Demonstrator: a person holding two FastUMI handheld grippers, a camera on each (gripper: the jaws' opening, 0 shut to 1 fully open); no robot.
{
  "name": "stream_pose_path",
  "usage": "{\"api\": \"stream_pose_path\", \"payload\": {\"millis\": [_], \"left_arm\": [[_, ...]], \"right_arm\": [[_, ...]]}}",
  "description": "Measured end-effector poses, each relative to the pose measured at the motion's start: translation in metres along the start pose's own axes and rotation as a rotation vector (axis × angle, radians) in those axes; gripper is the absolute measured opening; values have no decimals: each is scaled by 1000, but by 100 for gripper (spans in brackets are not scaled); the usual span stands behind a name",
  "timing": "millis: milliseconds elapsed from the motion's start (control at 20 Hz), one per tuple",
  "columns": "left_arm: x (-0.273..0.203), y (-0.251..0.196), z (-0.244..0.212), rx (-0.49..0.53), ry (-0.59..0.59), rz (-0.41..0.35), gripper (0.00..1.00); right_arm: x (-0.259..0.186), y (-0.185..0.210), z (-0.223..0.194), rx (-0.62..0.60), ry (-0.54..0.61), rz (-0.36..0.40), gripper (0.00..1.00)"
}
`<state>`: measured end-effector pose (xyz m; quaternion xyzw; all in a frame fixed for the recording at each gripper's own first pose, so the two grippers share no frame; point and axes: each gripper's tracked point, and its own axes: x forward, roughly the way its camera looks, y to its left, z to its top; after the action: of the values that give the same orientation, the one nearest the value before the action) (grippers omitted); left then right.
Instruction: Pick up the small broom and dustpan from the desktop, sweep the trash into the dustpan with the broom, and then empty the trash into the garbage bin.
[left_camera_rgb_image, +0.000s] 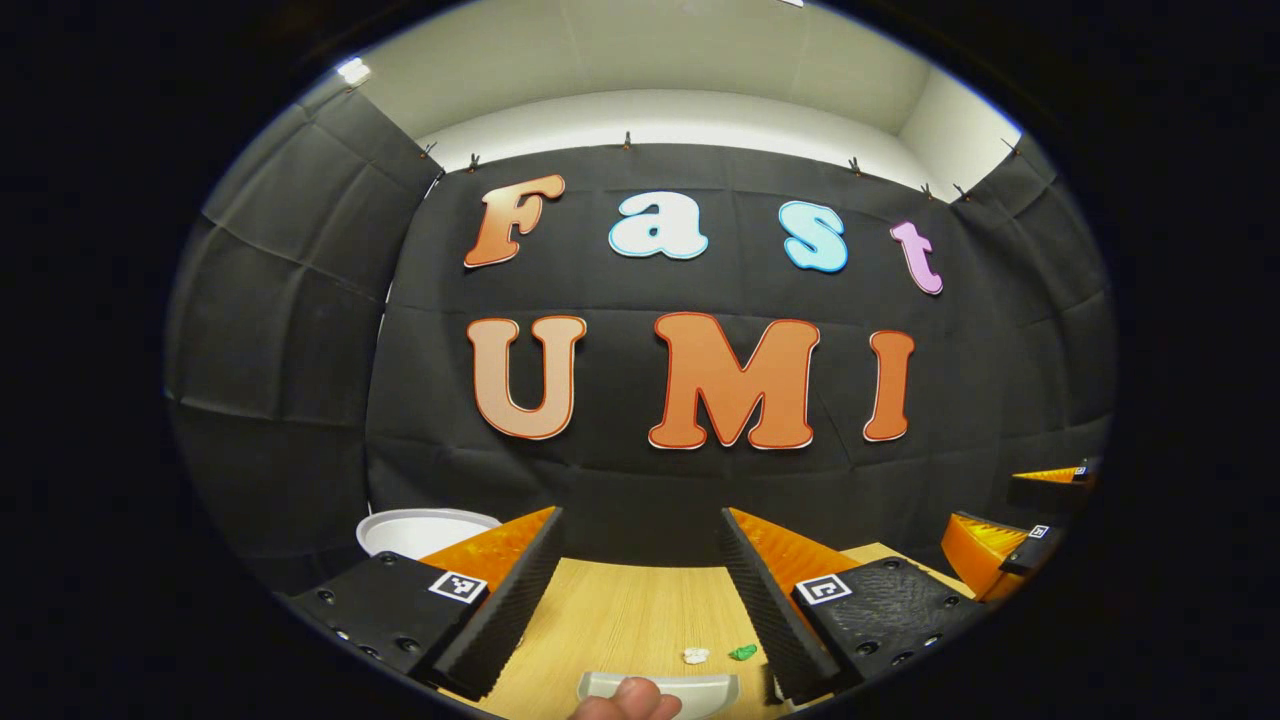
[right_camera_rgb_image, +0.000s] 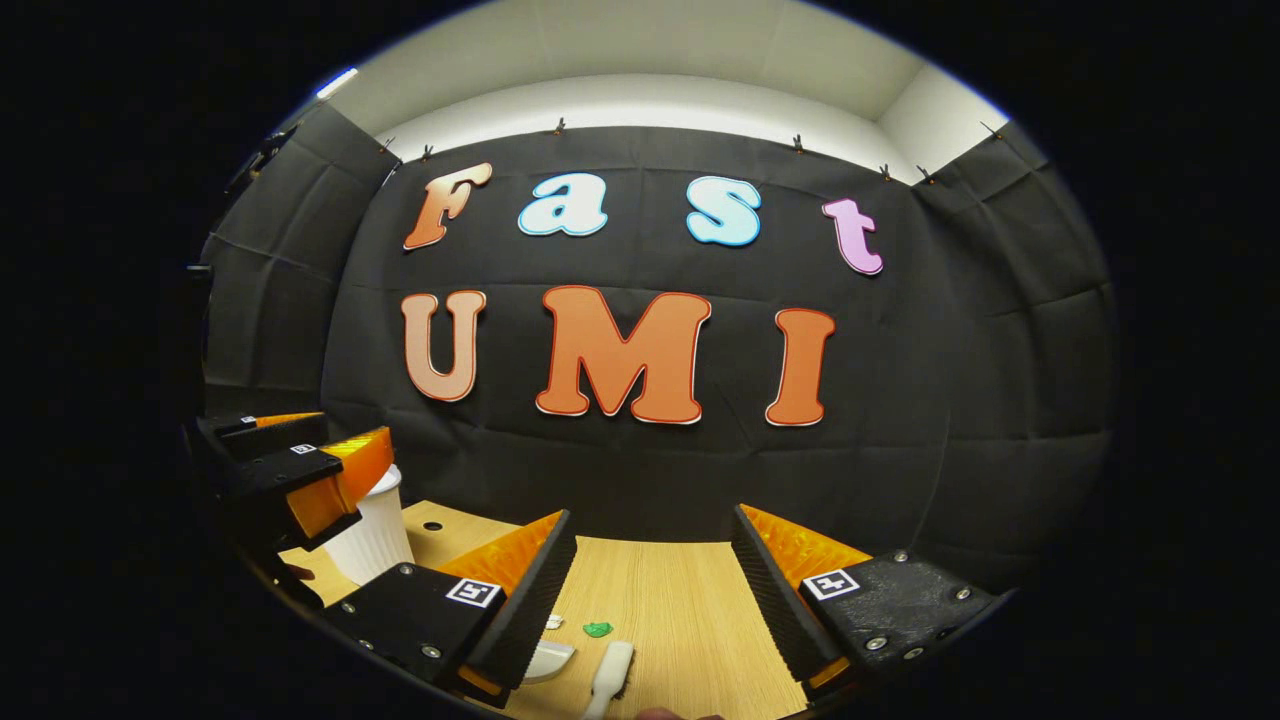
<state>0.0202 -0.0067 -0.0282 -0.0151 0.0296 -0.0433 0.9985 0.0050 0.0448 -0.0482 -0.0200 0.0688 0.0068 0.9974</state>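
Hovering over desktop (right_camera_rgb_image: 680, 600), both tools spread apart, empty; white bin (right_camera_rgb_image: 375, 535) beside left tool (right_camera_rgb_image: 300, 470).

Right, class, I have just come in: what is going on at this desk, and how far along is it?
A person holds a gripper in each hand above a wooden desk. The left gripper and right gripper are both open and hold nothing. The dustpan and broom lie untouched, with green scrap and white scrap beside them. The white bin stands at the left. Sweeping has not begun.
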Motion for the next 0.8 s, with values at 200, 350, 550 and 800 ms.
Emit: {"api": "stream_pose_path", "payload": {"millis": [200, 350, 550, 800], "left_arm": [[0, 0, -2, 15, 10, 0, 96], [-1, 1, -4, 25, 24, -4, 96], [-2, 1, -6, 26, 40, 0, 96], [-4, 0, -11, 21, 70, -8, 96]], "right_arm": [[5, 0, -2, -1, -4, -11, 94], [7, 0, -6, 6, 7, -17, 94], [12, -1, -8, 8, 11, -25, 94], [17, -3, -15, 21, 29, -28, 94]]}}
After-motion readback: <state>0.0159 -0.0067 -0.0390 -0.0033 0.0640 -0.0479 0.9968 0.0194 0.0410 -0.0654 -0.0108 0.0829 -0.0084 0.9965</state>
